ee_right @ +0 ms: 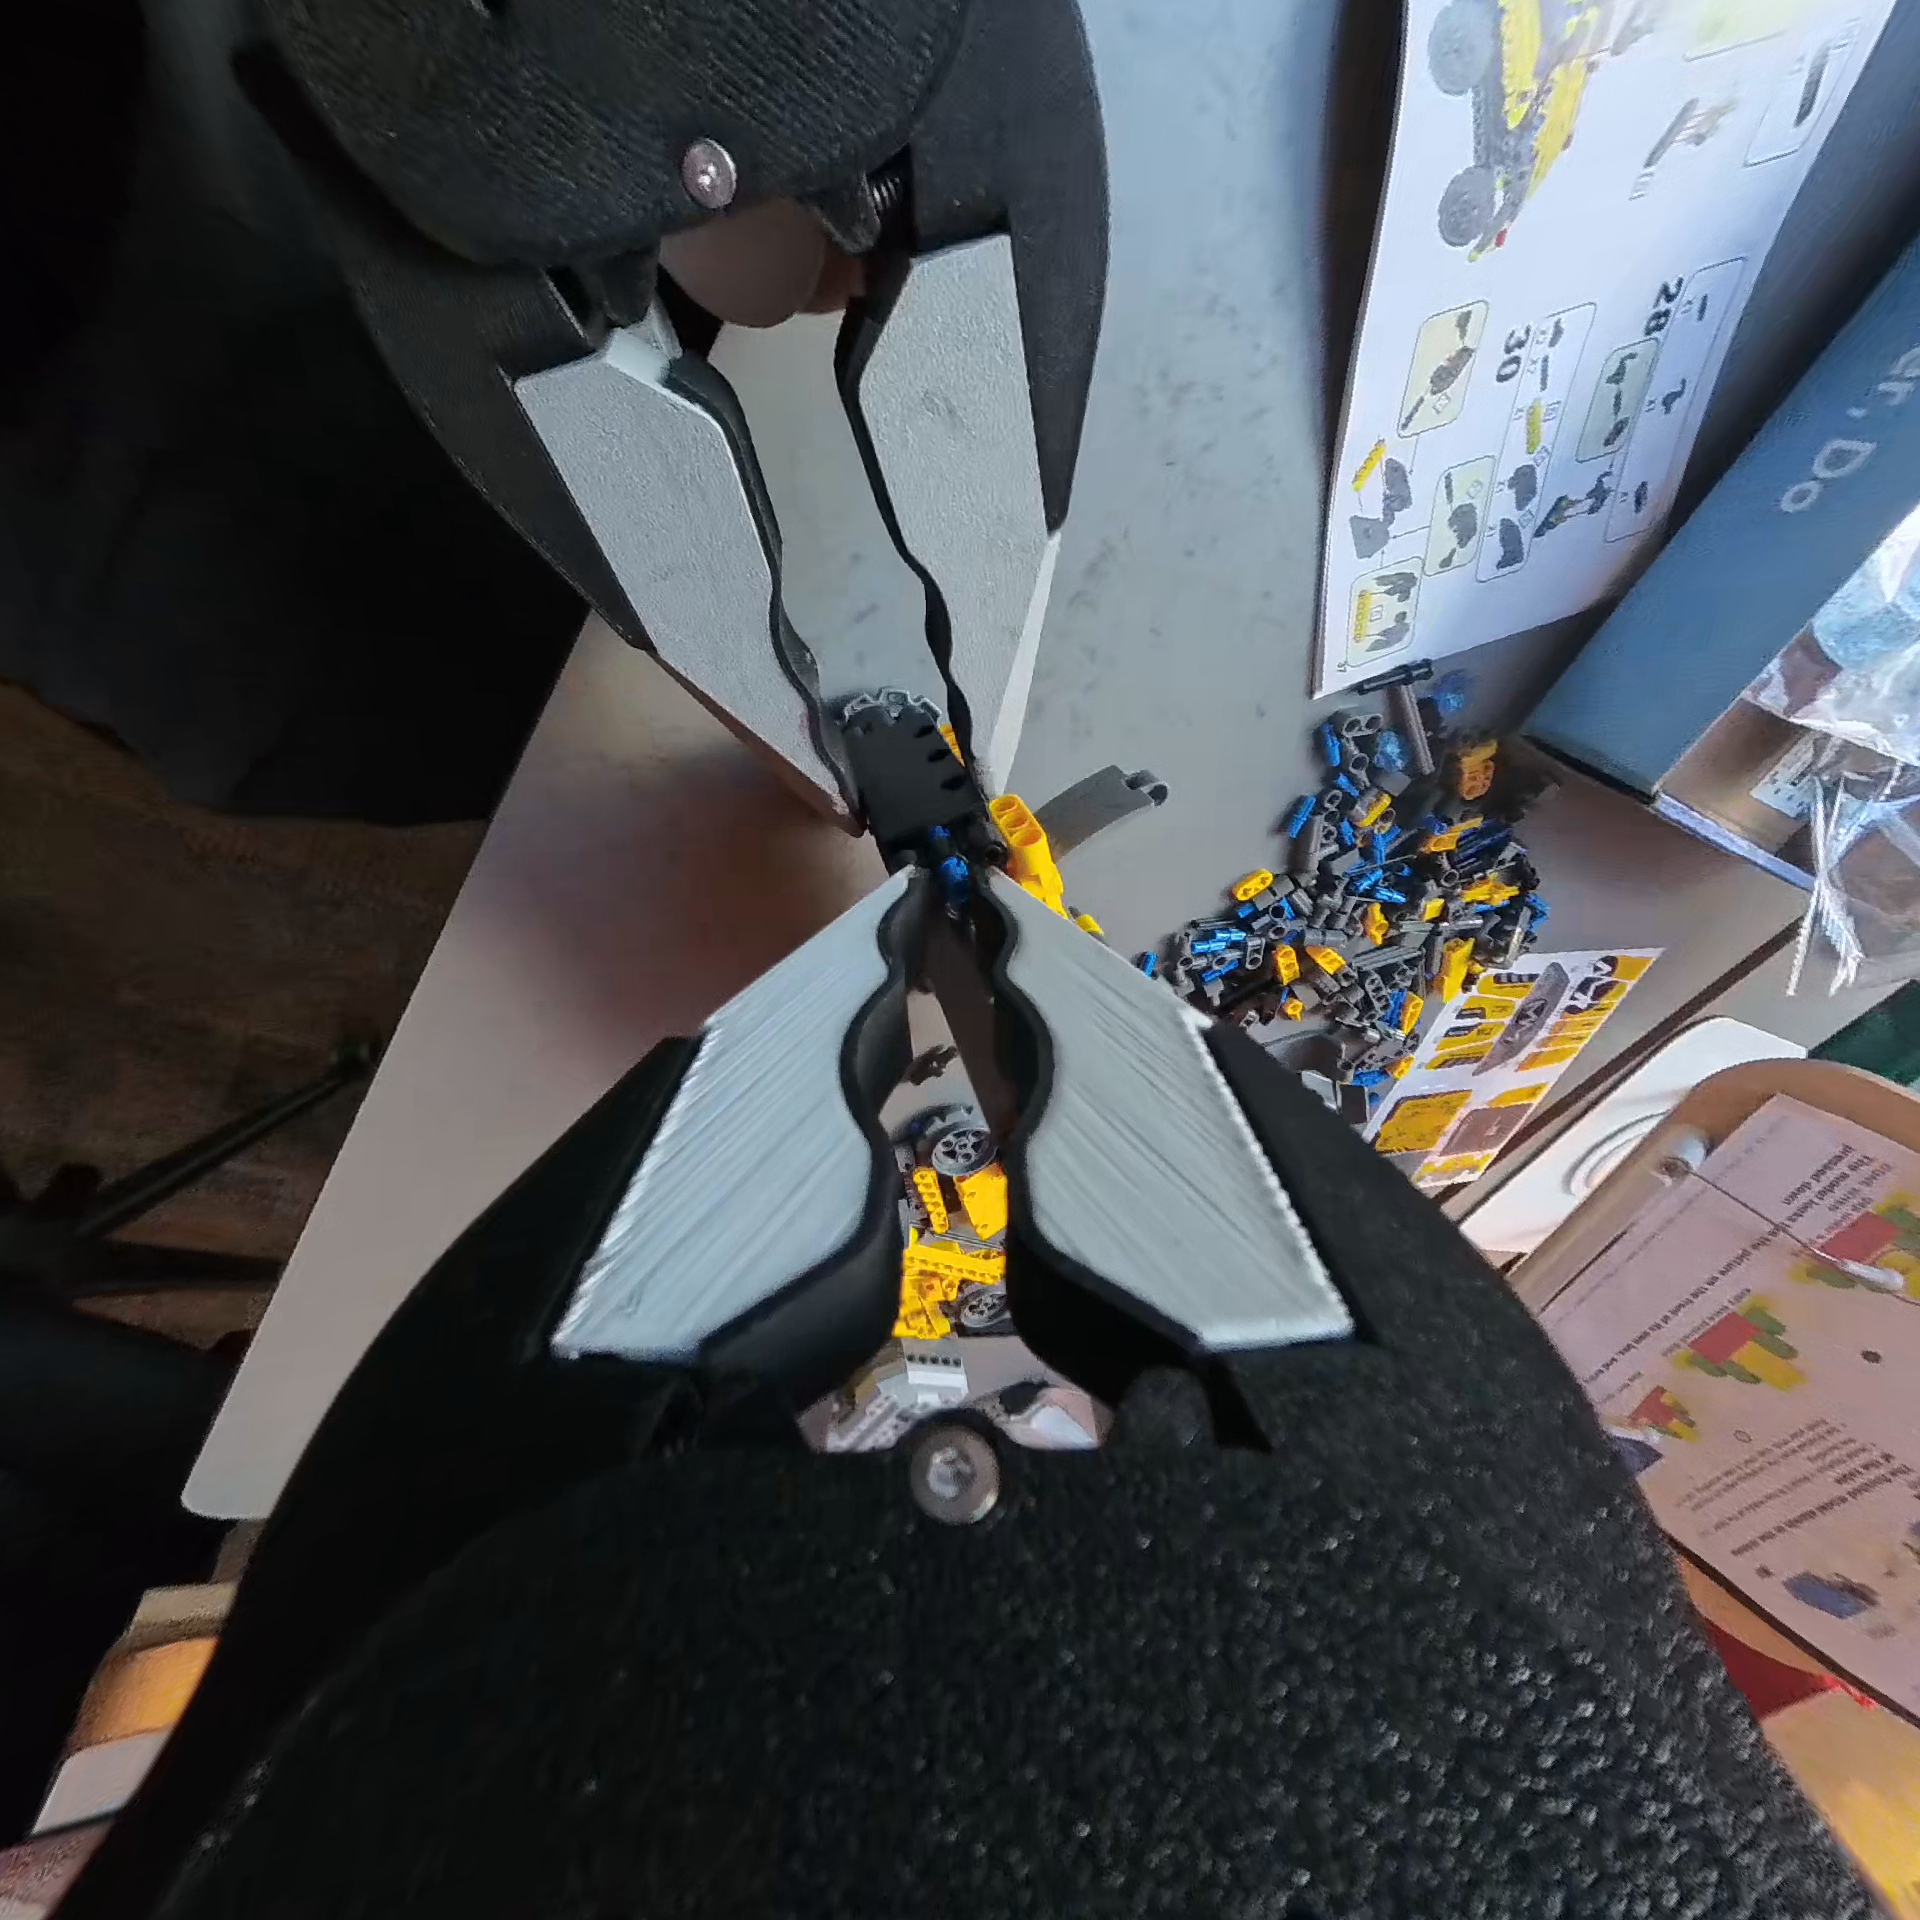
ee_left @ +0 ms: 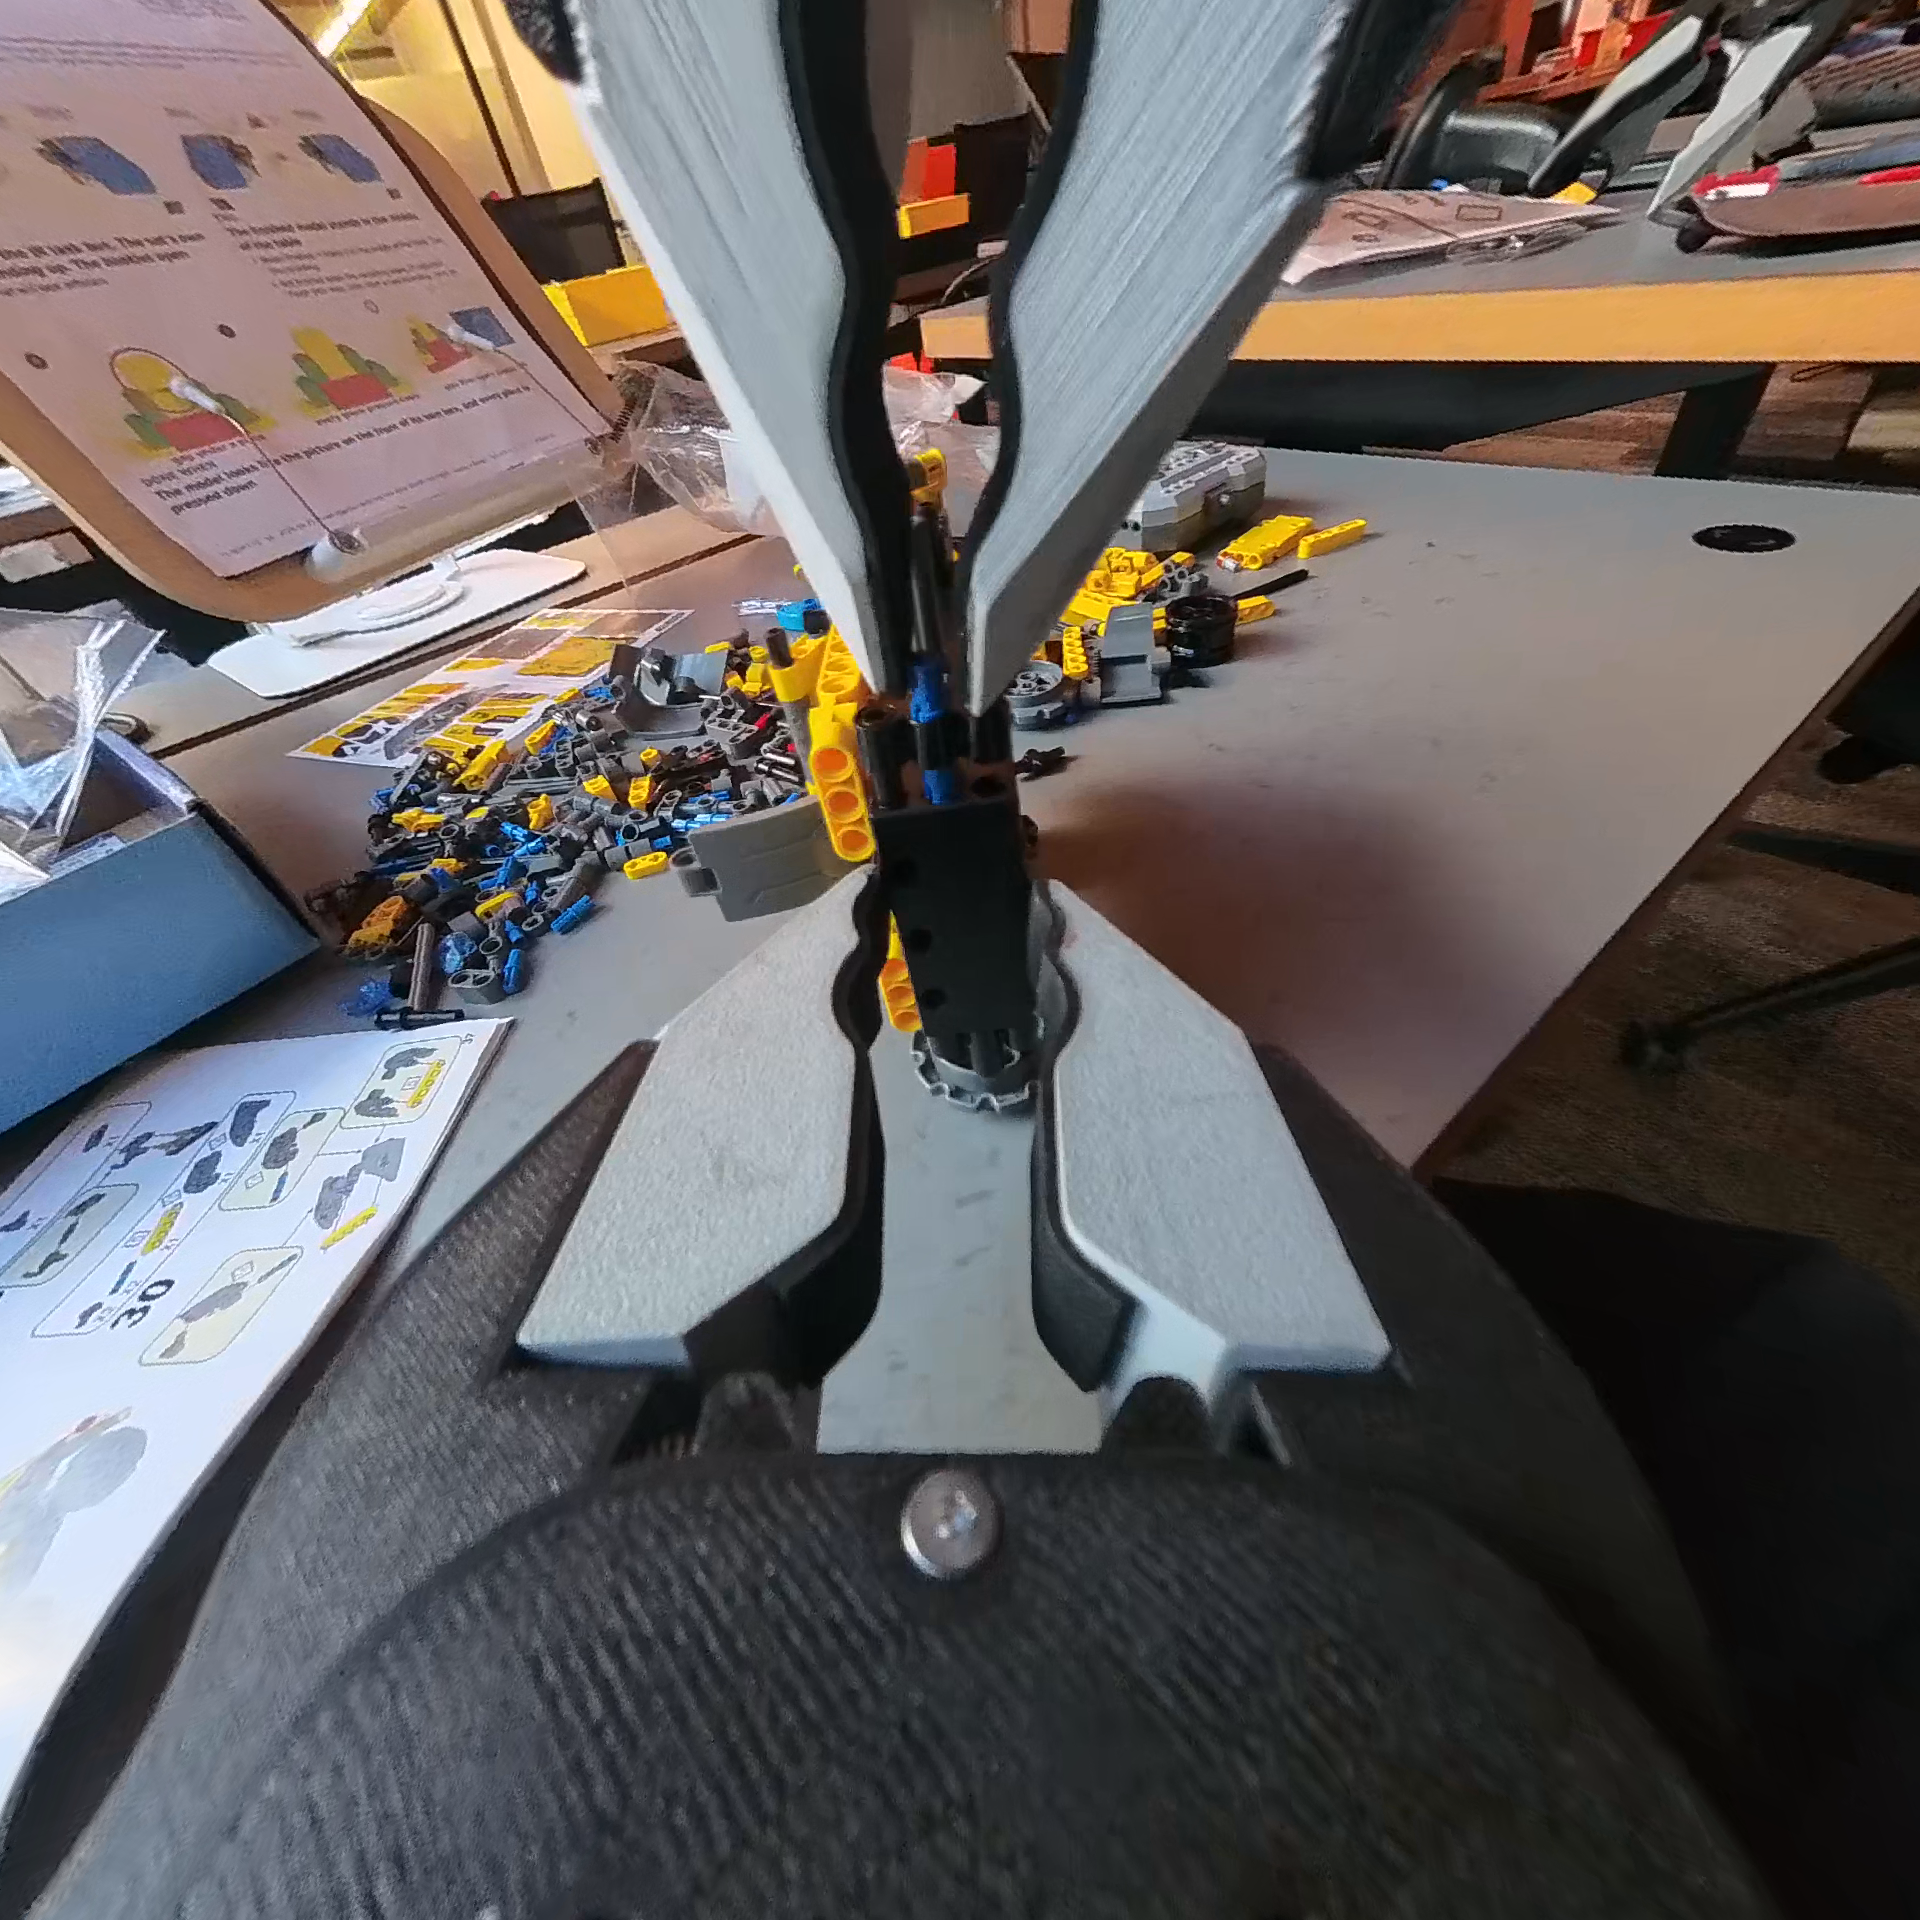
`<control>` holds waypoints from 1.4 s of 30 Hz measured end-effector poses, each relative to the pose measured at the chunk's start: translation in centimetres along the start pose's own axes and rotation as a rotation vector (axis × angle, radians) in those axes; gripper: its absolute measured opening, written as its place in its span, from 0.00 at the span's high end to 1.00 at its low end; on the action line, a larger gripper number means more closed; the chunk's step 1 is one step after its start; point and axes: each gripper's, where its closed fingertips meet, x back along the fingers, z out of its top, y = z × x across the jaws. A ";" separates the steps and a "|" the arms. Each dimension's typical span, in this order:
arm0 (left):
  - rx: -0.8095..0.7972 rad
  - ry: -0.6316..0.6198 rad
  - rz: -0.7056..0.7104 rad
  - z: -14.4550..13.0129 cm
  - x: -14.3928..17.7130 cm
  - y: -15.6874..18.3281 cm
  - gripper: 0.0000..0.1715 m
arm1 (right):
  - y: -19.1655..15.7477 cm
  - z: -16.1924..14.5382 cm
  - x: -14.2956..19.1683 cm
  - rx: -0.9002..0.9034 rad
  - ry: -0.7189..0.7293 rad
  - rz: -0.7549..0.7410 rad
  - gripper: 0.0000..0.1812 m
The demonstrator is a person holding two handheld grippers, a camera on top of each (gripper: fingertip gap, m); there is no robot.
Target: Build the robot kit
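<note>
1. A black perforated plastic brick beam assembly (ee_left: 951, 904) is clamped by the nearly closed left tool (ee_left: 951, 914).
2. Its blue-pinned far end is pinched by the narrowly parted right tool (ee_right: 951, 894).
3. Both are best kept aligned above the grey desk (ee_left: 1455, 748).

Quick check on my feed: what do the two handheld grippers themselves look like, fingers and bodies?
Both match. The left gripper has two flat, light grey fingers tapering to points, each edged inside with a wavy black pad, on a rounded black textured body with one silver screw. The right gripper has the same grey fingers, with fine ridged lines, black wavy pads, a black grainy body and a silver screw. No cables or markings show.
</note>
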 end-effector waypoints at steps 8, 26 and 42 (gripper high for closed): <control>0.003 -0.019 -0.051 -0.1 0.1 -0.1 0.86 | 0.0 0.0 -0.1 0.009 -0.021 0.037 0.97; -0.203 -0.159 -0.013 -0.6 -1.4 -0.5 0.82 | 0.6 -0.8 -0.3 -0.037 -0.007 0.052 0.98; -0.165 -0.098 -0.381 -0.3 -1.7 -0.3 0.86 | 0.8 -1.5 -0.5 -0.171 0.042 0.135 0.98</control>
